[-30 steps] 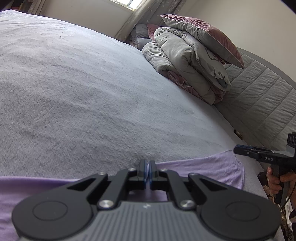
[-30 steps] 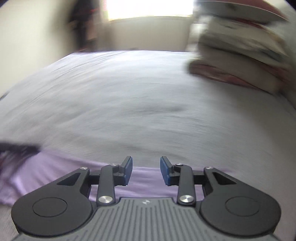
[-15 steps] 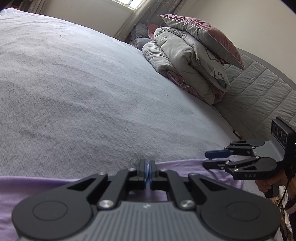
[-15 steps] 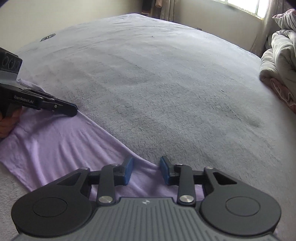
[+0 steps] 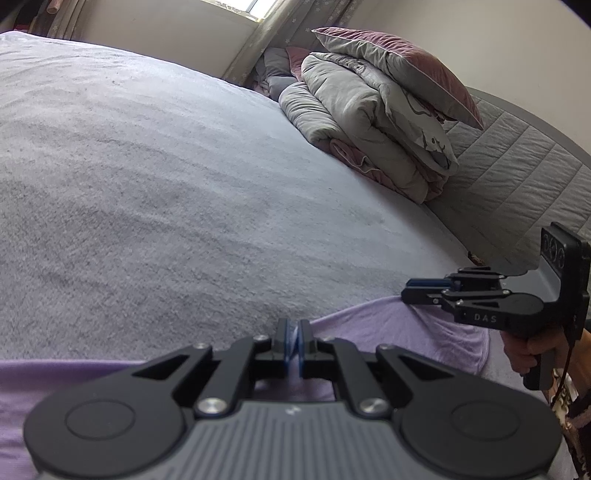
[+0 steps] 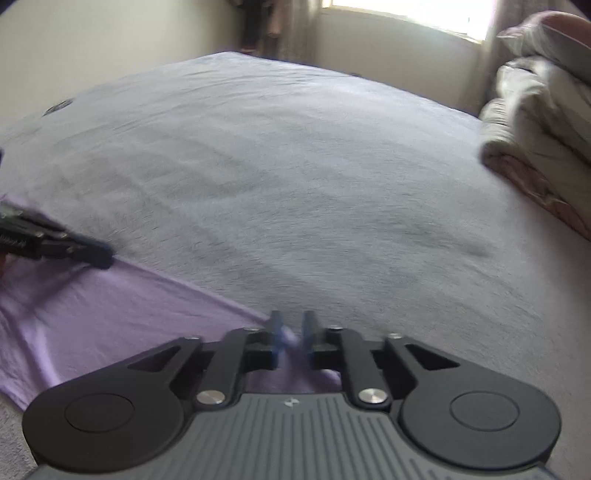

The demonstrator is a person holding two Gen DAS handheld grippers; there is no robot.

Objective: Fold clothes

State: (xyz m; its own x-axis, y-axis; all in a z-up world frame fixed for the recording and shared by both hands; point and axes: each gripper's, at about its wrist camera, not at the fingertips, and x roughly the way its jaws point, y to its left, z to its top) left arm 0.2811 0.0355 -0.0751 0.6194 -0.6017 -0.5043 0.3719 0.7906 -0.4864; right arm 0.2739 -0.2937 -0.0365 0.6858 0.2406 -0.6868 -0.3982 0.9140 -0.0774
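Note:
A lilac garment (image 5: 399,325) lies flat along the near edge of the grey bed; it also shows in the right wrist view (image 6: 110,314). My left gripper (image 5: 293,341) is shut on the garment's far edge. My right gripper (image 6: 291,332) has nearly closed its jaws around the garment's other far corner, with purple cloth bunched between the pads. The right gripper also shows in the left wrist view (image 5: 417,290) at the garment's right corner, and the left gripper shows in the right wrist view (image 6: 99,256) at the left.
The grey bedspread (image 5: 166,184) stretches away in front of both grippers. A folded grey-and-pink duvet (image 5: 369,136) with a pillow (image 5: 402,70) on top lies at the right by the quilted headboard (image 5: 517,177). A window (image 6: 406,7) is on the far wall.
My right gripper has come down onto the garment's right corner and narrowed its jaws around the cloth. My left gripper has stayed shut on its edge.

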